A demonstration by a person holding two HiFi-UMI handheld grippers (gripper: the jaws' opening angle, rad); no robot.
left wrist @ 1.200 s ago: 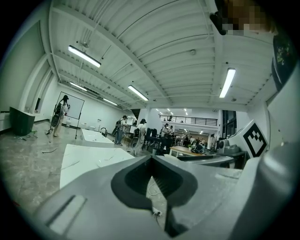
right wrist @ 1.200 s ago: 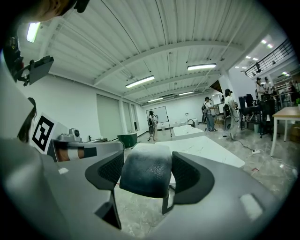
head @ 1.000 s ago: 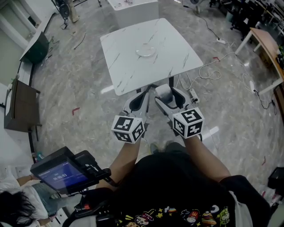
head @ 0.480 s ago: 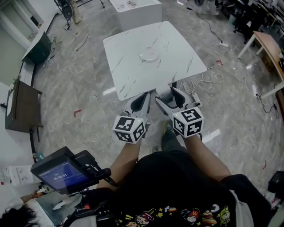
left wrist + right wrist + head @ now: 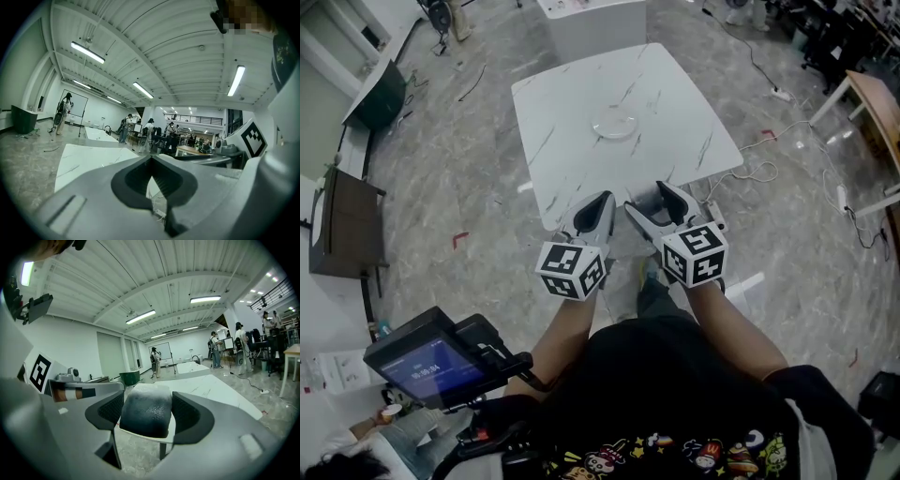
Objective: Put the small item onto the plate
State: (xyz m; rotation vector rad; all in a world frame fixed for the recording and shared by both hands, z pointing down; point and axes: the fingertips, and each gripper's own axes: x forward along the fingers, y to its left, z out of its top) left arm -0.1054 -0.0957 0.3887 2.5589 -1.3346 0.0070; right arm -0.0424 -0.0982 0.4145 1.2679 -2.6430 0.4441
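While the right gripper (image 5: 649, 202) keeps its jaws clamped on the item (image 5: 146, 411), the table (image 5: 572, 94) has drawn nearer. Both grippers now overlap its edge on the person's side of the plate (image 5: 614, 122), still well short of it. The left gripper (image 5: 602, 199) is closed on nothing. Assessment: approach under way; carry to the plate and release outstanding.

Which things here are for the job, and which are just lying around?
For the job: item, right gripper holding it, plate, table.
Lying about: cable, green bin, idle left gripper.
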